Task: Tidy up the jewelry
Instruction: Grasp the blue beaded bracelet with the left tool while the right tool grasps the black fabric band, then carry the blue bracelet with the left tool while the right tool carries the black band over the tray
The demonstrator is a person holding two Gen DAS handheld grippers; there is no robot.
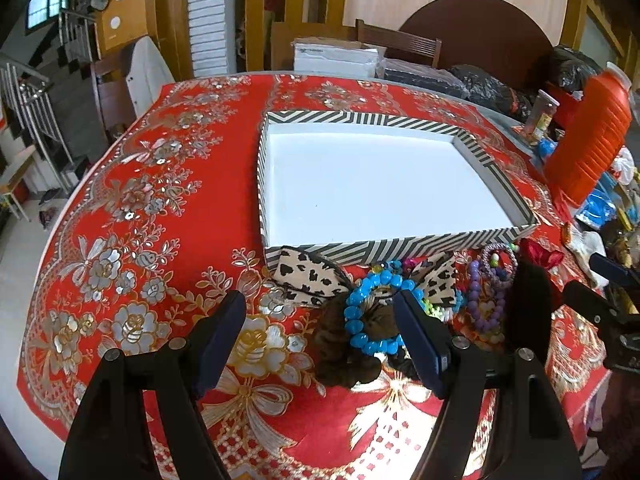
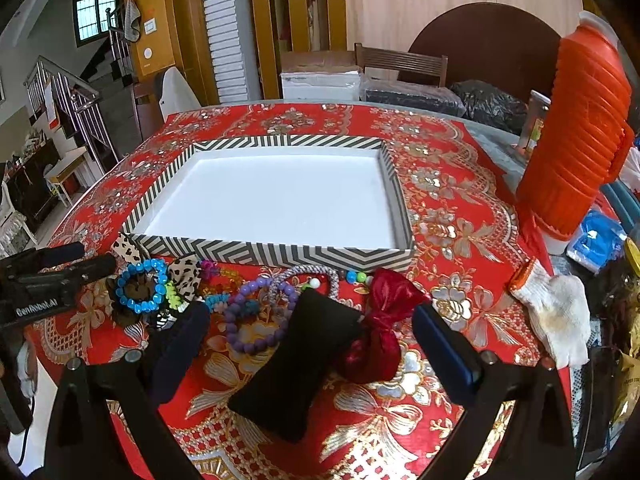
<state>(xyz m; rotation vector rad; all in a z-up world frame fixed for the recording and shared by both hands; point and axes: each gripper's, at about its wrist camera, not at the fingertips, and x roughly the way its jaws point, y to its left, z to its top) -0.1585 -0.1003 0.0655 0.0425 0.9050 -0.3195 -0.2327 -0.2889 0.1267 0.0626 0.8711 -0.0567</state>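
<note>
A shallow striped box (image 1: 320, 254) (image 2: 280, 254) with an empty white inside lies on the red cloth. In front of it lies a pile of jewelry: a blue bead bracelet (image 1: 370, 312) (image 2: 140, 286) on a brown scrunchie (image 1: 344, 356), a leopard-print bow (image 1: 306, 280) (image 2: 184, 274), a purple bead bracelet (image 1: 486, 304) (image 2: 256, 320), a black velvet cushion (image 2: 296, 368) and a red satin pouch (image 2: 380, 320). My left gripper (image 1: 320, 340) is open, just above the blue bracelet and scrunchie. My right gripper (image 2: 312, 340) is open around the cushion and pouch.
An orange ribbed jug (image 2: 576, 136) (image 1: 588, 136) stands at the right. A white glove (image 2: 556, 312) lies right of the pouch. Bags, jars and blue packets crowd the table's right edge. Chairs and boxes stand behind the table.
</note>
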